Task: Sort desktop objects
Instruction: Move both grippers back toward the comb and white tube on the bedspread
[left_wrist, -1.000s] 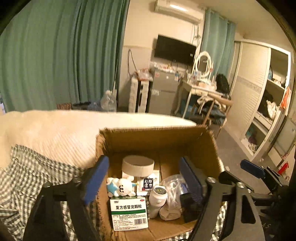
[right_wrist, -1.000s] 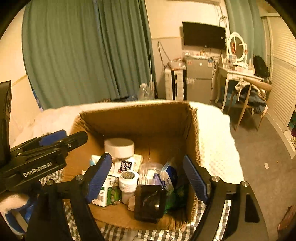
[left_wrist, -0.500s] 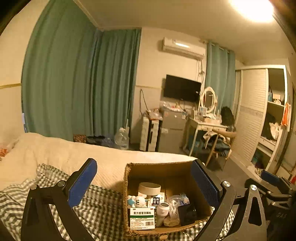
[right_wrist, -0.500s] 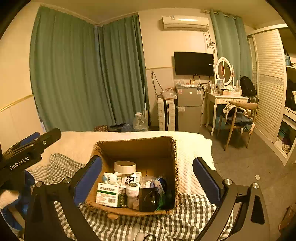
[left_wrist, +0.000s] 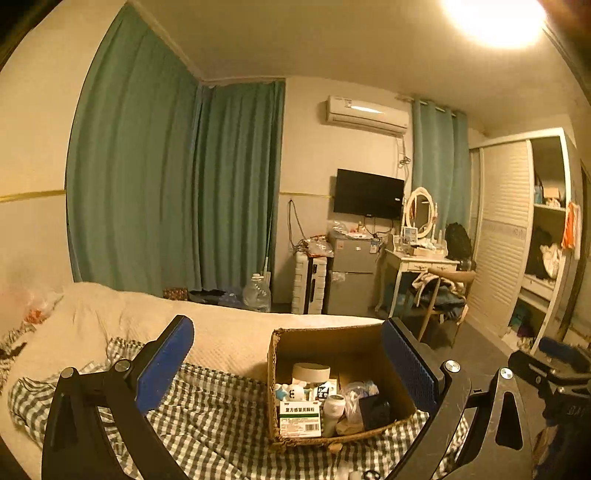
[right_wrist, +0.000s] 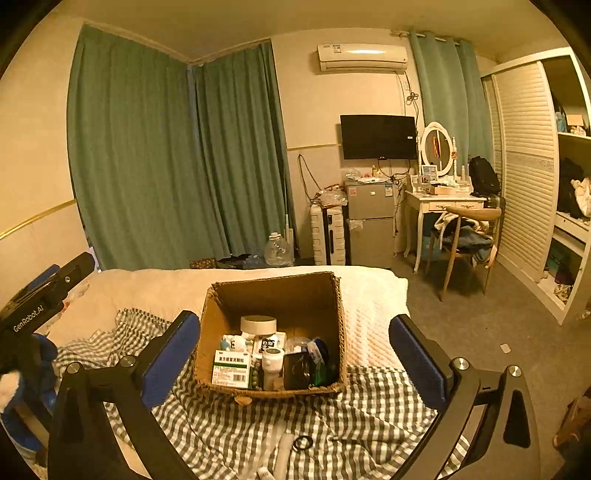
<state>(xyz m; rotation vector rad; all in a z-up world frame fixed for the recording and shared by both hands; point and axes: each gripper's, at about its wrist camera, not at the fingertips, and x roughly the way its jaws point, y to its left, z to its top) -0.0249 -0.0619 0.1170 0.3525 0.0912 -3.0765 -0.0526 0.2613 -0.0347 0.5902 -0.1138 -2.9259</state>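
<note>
Left tongs (left_wrist: 288, 362), right tongs (right_wrist: 295, 354): released, empty | cardboard box (right_wrist: 273, 295): full | risk: your reach topples the medicine box (right_wrist: 232, 371).

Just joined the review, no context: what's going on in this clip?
A person holds two handheld tools over a bed. Both the left tool and the right tool are open and empty, their jaws having just spread wide. Ahead, a cardboard box sits on a checked cloth, already holding a medicine box, a white jar and other small items.
</note>
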